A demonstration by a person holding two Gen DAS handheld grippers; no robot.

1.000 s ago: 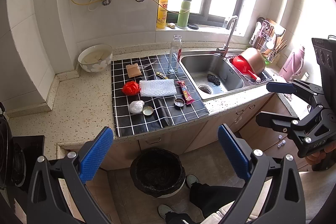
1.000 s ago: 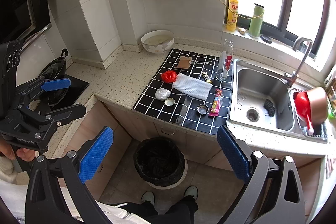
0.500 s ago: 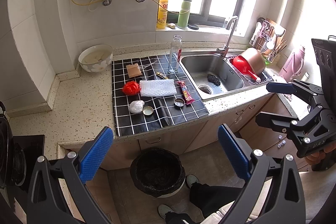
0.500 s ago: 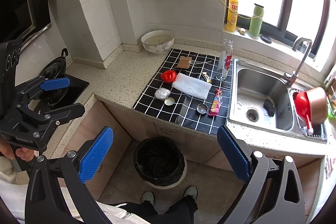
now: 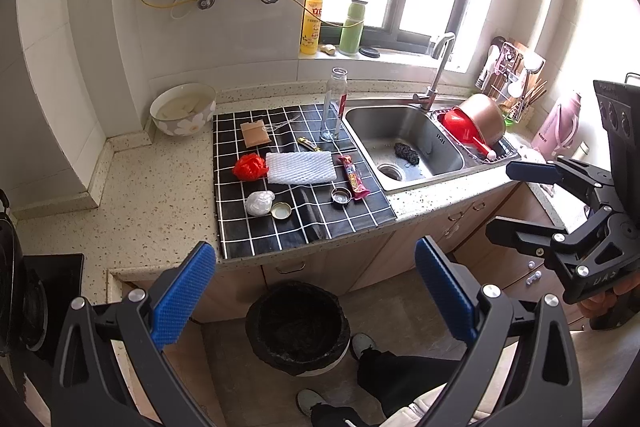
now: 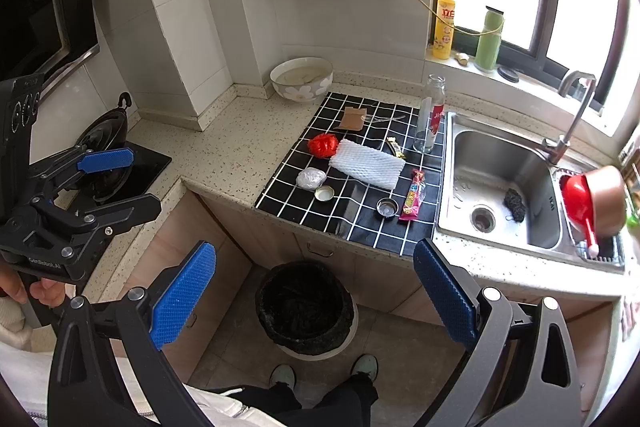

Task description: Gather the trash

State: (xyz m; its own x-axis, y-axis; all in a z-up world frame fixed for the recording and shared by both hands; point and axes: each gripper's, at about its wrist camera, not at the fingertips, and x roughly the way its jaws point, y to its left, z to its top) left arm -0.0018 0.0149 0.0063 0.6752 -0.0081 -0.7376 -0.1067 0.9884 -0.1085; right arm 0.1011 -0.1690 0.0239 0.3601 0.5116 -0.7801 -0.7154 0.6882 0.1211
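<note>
While nothing has shifted over the last second, both tools, left tool (image 5: 308, 291) and right tool (image 6: 314, 289), hang released and empty above the bin (image 5: 298, 327); the trash on the surface's black mat (image 5: 280, 231) beyond the bin lies untouched, so collecting has yet to begin.

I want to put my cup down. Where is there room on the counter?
The speckled counter between the flowered bowl, the stove and the checked mat is bare. The mat's middle is crowded with trash; its front strip is free.
</note>
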